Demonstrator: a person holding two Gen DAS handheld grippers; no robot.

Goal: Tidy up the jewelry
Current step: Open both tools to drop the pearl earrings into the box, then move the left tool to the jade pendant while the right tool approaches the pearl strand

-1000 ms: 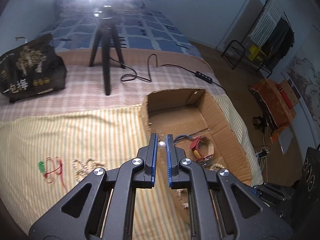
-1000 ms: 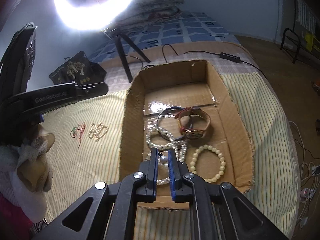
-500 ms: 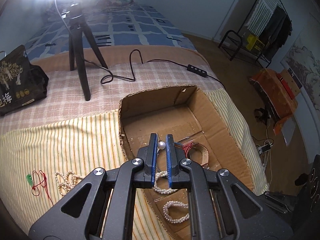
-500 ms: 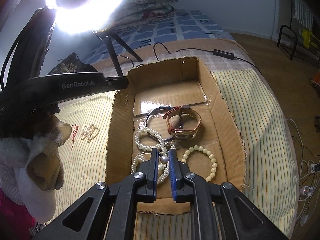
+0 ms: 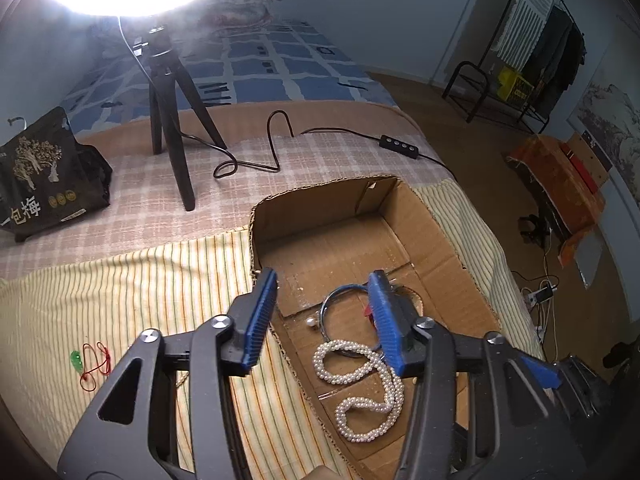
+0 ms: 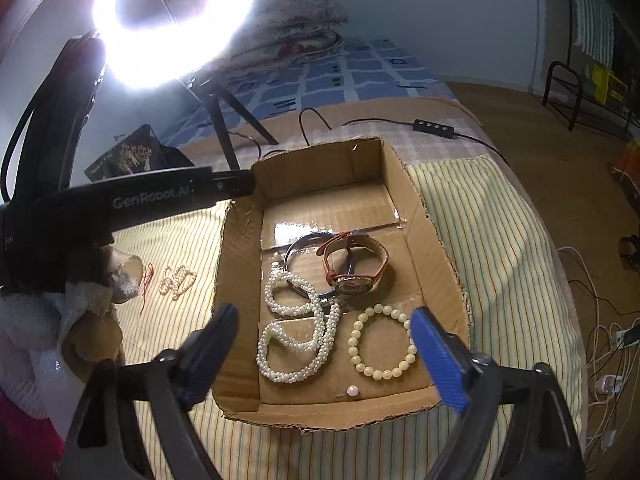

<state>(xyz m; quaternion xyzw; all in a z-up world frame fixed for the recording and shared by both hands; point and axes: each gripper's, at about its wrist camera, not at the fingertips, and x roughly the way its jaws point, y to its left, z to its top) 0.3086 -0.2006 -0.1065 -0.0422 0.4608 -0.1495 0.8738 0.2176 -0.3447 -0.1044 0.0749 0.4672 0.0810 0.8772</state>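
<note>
We hold 2 hand-held grippers over a cardboard box (image 6: pixel 436 236) that sits on a striped cloth on the bed. The left hand-held gripper (image 5: pixel 324 316) has its jaws opening, with nothing pressed between the blue pads; below the gap a small loose pearl (image 5: pixel 311 322) lies on the box floor, just beside a dark metal bangle (image 5: pixel 326 308). The right hand-held gripper (image 6: pixel 322 344) also has its jaws opening and stands wide, gripping nothing. Under it, near the front wall of the box, lies a second loose pearl (image 6: pixel 352 391).

Inside the box we see a long pearl strand (image 6: pixel 298 332) looped into 2 rings, a pale bead bracelet (image 6: pixel 382 342) just beside it, and a brown-strapped watch (image 6: pixel 356 266) resting against the bangle farther back.

Outside the box, on the striped cloth to its left, lie a small heap of pearls (image 6: pixel 176 280) and a red cord (image 5: pixel 96 364) with a green piece (image 5: pixel 77 360), well apart from the box. A ring light (image 6: pixel 172 20) on a tripod (image 5: pixel 172 120) stands behind, beside a black bag (image 5: pixel 44 176). In the right wrist view a gloved hand (image 6: pixel 80 320) holds the left tool.
</note>
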